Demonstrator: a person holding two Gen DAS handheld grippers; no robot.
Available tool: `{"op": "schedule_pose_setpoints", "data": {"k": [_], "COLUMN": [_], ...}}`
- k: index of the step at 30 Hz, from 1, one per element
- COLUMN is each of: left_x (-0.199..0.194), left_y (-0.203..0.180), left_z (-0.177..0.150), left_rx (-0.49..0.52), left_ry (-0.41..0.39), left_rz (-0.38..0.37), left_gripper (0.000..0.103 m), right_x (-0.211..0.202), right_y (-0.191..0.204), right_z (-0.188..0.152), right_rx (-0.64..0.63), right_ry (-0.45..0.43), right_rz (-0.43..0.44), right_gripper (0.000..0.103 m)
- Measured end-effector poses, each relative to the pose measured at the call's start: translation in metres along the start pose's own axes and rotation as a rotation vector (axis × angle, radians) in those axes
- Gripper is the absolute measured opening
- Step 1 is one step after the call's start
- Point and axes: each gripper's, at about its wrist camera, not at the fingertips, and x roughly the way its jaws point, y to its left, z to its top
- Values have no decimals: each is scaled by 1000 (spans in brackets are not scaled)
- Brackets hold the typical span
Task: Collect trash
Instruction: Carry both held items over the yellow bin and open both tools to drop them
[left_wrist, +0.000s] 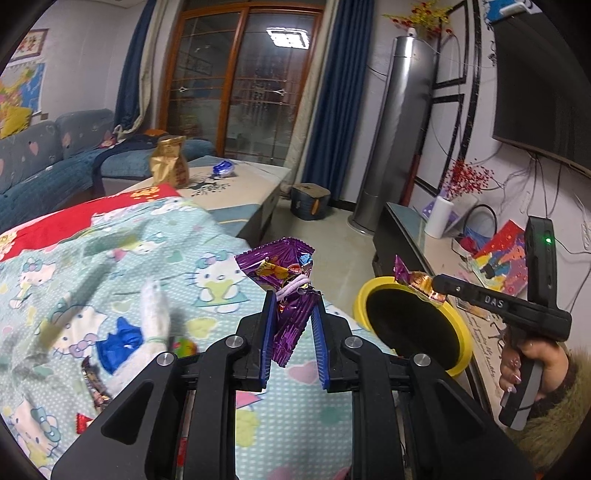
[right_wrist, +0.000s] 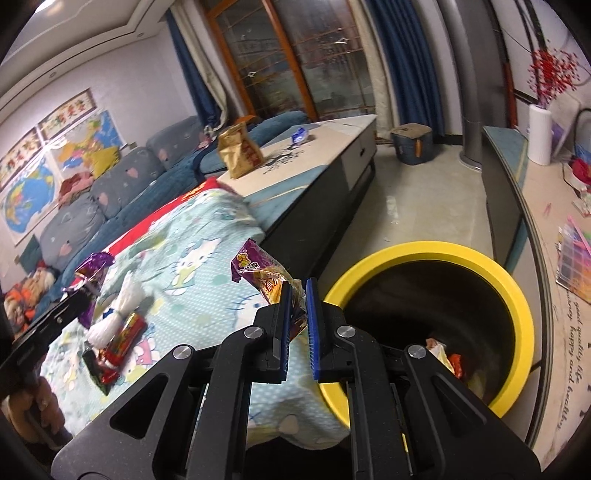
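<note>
At the left wrist view's left, motion blur smears a white bundle (left_wrist: 155, 314); the yellow-rimmed bin (right_wrist: 517, 291) shows contents (right_wrist: 448, 360) too dim to identify.

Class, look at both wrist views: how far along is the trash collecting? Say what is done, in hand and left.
Done: some wrappers already lie inside the yellow-rimmed bin. In hand: the left gripper is shut on a purple wrapper, and the right gripper is shut on a purple and gold wrapper beside the bin. Left: red wrappers on the cartoon-print cloth.
</note>
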Motion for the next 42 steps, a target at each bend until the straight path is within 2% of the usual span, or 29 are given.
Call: {"op": "schedule_pose_setpoints", "data": {"k": [21, 42], "left_x": [40, 96], "left_y": [-87, -151], "left_z": [-10, -40], "left_rx": [151, 255], "left_ry": [67, 178], "left_rz": [-144, -246], "left_gripper": [18, 18], "right_x": [-10, -1], "right_y": [-76, -133], "right_z": [-2, -19], "right_rx": [161, 282], "right_ry": [-38, 2], "right_rz": [-129, -223], "right_gripper": [5, 5]}}
